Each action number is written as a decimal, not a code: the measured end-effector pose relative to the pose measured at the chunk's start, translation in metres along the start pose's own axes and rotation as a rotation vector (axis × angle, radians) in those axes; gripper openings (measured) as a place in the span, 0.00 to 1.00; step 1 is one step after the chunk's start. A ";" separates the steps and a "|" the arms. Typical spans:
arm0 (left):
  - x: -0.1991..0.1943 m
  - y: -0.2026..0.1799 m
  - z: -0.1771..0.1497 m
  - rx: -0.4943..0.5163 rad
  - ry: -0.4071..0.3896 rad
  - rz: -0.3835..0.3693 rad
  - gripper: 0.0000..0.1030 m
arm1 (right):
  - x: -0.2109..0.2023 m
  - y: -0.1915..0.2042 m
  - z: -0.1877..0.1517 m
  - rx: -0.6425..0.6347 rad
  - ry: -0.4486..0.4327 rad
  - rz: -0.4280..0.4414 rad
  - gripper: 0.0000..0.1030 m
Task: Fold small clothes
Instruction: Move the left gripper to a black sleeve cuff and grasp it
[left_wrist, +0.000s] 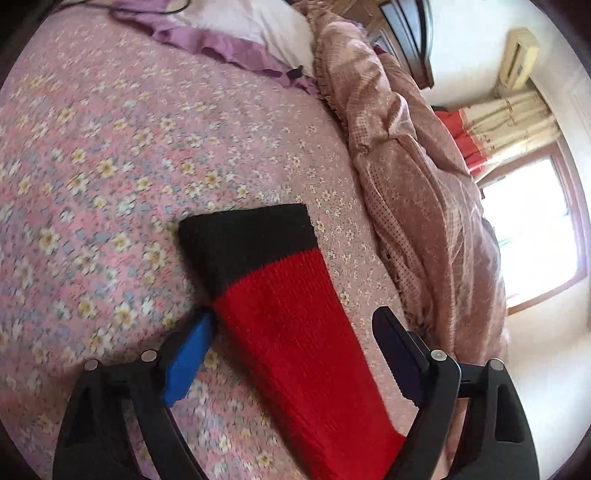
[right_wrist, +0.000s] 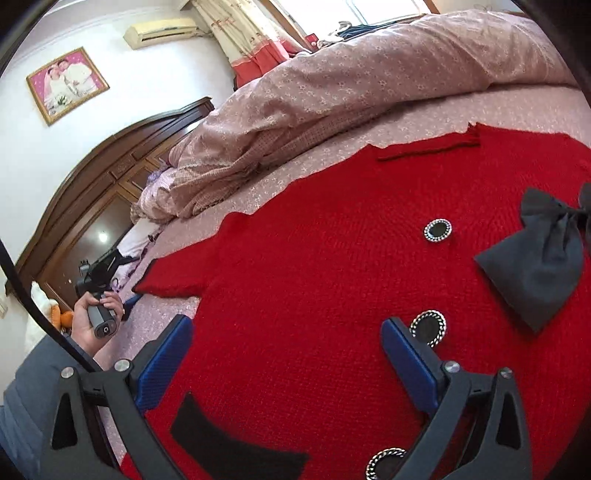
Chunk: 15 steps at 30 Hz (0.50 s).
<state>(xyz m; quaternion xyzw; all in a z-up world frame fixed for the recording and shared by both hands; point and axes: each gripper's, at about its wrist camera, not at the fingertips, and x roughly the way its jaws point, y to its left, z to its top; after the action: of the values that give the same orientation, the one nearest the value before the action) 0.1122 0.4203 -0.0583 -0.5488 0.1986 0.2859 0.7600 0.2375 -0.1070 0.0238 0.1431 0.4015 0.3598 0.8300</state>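
A: Lying flat on the flowered bed sheet (left_wrist: 92, 155), a red knit sleeve (left_wrist: 291, 332) with a black cuff (left_wrist: 243, 243) runs between the spread fingers of the left gripper (left_wrist: 295, 325). The blue pad (left_wrist: 188, 358) sits at the sleeve's left edge; whether it touches the knit I cannot tell. The dark right finger (left_wrist: 397, 354) stands clear, so nothing is gripped.

B: And toward the bed's right side?

A: A bunched pink quilt (left_wrist: 406, 177) lies along that edge. The sleeve's lower end is cut off by the frame.

B: The other camera?

A: At far left a hand (right_wrist: 92, 317) grips a gripper handle, partly hidden by a dark strap. The red sweater (right_wrist: 332, 277) is spread across the bed, its right part cut off. The right gripper (right_wrist: 288, 332) hangs over it, fingers wide apart, holding nothing. A black patch (right_wrist: 229, 443) shows between them; ringed buttons (right_wrist: 437, 229) and a dark bow (right_wrist: 546, 243) lie to the right, the bow partly out of frame.
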 end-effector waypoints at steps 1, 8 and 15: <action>0.003 -0.003 0.001 0.015 -0.010 0.004 0.79 | 0.001 0.002 0.000 -0.006 0.004 -0.003 1.00; 0.018 -0.010 0.011 0.050 -0.037 -0.025 0.75 | -0.005 -0.005 0.001 0.028 -0.016 0.020 1.00; 0.023 0.012 0.018 -0.090 0.019 -0.104 0.06 | -0.011 -0.002 0.003 0.016 -0.024 0.029 1.00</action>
<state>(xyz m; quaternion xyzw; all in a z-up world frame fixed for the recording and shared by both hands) 0.1216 0.4455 -0.0755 -0.5946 0.1640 0.2496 0.7465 0.2358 -0.1165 0.0308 0.1597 0.3922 0.3668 0.8283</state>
